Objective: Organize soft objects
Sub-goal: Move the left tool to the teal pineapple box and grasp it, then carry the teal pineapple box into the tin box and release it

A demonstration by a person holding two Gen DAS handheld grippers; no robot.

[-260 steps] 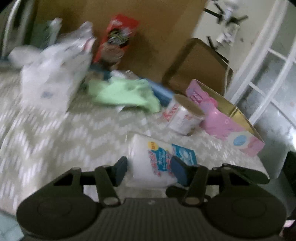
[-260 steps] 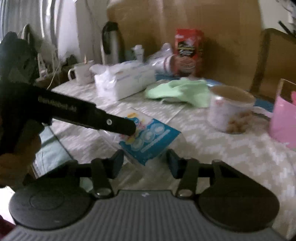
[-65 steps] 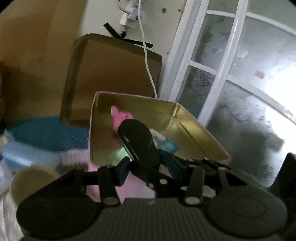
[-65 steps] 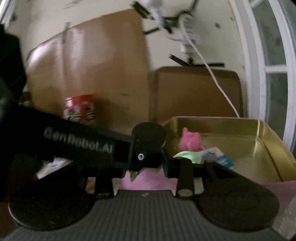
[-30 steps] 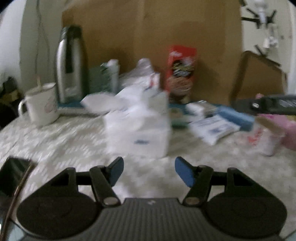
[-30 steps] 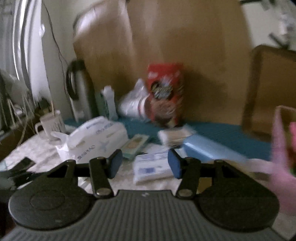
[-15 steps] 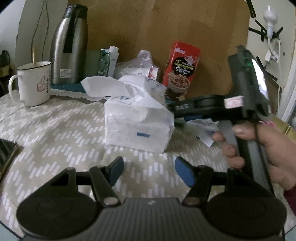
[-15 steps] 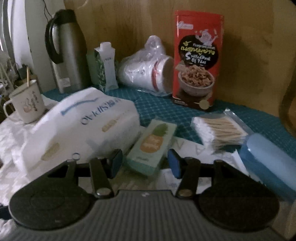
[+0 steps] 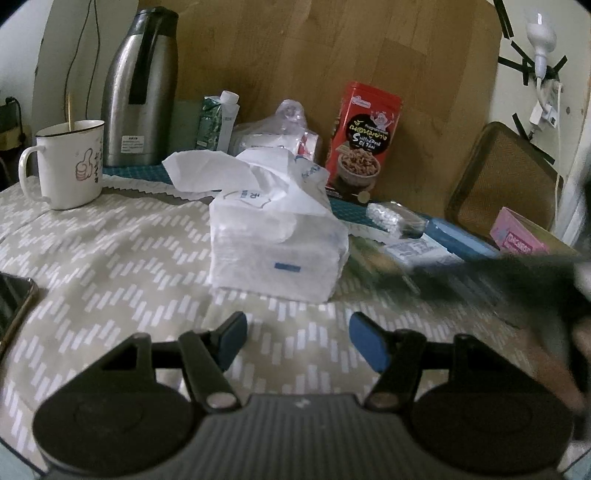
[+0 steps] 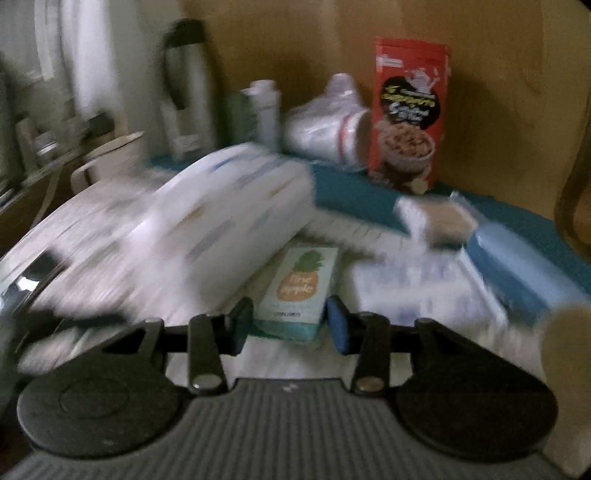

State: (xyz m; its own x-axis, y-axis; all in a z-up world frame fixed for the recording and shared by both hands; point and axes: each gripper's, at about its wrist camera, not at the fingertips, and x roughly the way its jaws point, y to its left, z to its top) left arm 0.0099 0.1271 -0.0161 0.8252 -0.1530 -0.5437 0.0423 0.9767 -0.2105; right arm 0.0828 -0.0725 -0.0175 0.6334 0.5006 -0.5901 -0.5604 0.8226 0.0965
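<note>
**Right gripper closes in on the pineapple packet**

Since half a second ago the right gripper [image 10: 290, 325] has pushed forward and down, so the small pineapple packet [image 10: 299, 291] that lay ahead of it now sits between its blue pads, and the jaws are closing. The pads flank the near end of the packet; the blur hides whether they press on it yet. The left gripper [image 9: 295, 336] hangs released over bare tablecloth [image 9: 110, 266], nothing between its fingers, with the tissue pack [image 9: 277, 251] just beyond.

To do this well, I judge the pads should bite the packet's long sides squarely, near its middle, not its near corner. The packet lies right beside the big tissue pack [image 10: 207, 218], perhaps partly under it, so a straight lift risks dragging the wrapper; a short pull back first would likely free it. A soft packet will give, so a gentle squeeze should be enough.

Farther back on the cloth are a flat white pack [image 10: 417, 291], a blue roll [image 10: 517, 273] and a bag of cotton swabs [image 9: 391, 218]. A pink box [image 9: 517, 236] stands at the right edge. Along the rear, on a teal mat [image 10: 354, 199], stand a mug [image 9: 70, 162], a steel flask [image 9: 144, 88], a carton [image 9: 218, 118], a bagged bundle [image 10: 328, 125] and a red cereal box [image 9: 365, 140], against a brown board [image 9: 332, 48]. A chair back [image 9: 506, 177] and a taped wall plug [image 9: 541, 33] lie beyond.
</note>
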